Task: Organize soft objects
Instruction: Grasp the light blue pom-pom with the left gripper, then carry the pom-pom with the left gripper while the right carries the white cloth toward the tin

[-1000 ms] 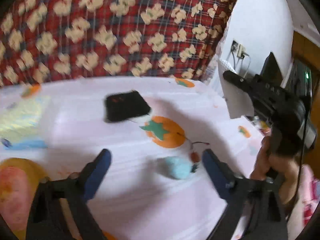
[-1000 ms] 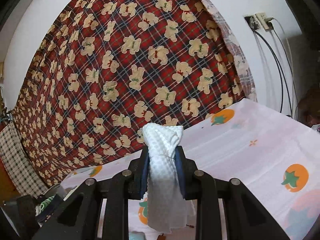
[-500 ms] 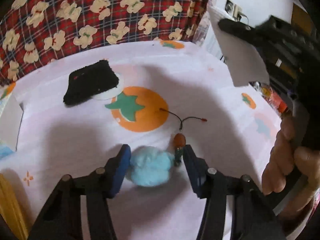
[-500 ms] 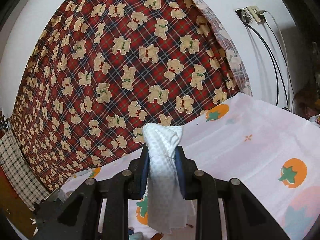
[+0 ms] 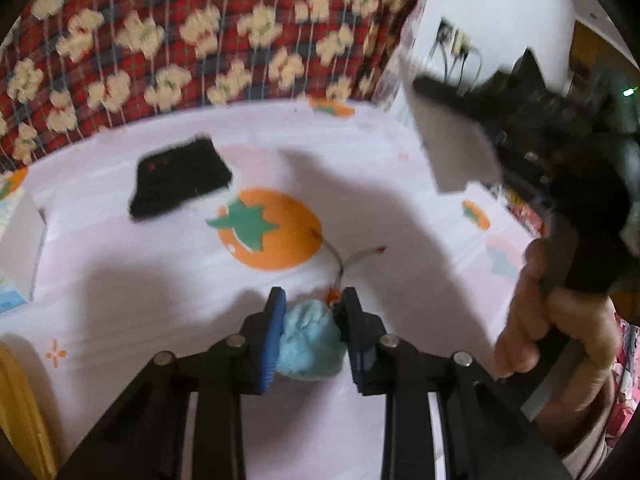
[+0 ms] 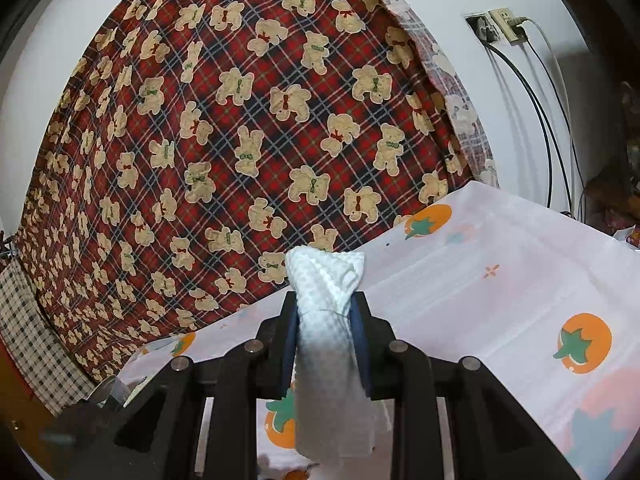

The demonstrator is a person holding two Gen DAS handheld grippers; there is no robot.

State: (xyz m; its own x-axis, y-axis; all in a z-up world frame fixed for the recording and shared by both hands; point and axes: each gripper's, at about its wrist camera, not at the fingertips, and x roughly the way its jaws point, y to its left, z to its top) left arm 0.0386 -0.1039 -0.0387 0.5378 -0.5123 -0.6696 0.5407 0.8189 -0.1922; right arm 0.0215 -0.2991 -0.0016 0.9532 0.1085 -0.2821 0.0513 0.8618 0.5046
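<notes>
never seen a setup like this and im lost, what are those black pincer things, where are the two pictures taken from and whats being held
There is no robot here. A person holds a hand tool in each hand, each with two jaws and a wide-angle camera looking forward along them. That lens bends the pictures.

The left tool's camera looks down at a bed with a pale pink sheet printed with orange fruits. The left gripper is shut on a fluffy light blue ball with a small orange bead and a thin cord. Further back lies a black knitted cloth piece. On the right of this view, the person's other hand holds the right tool.

The right tool's camera looks more level, toward a red plaid fabric with teddy bears. The right gripper is shut on a white waffle-textured cloth, which hangs down from its jaws.
</notes>
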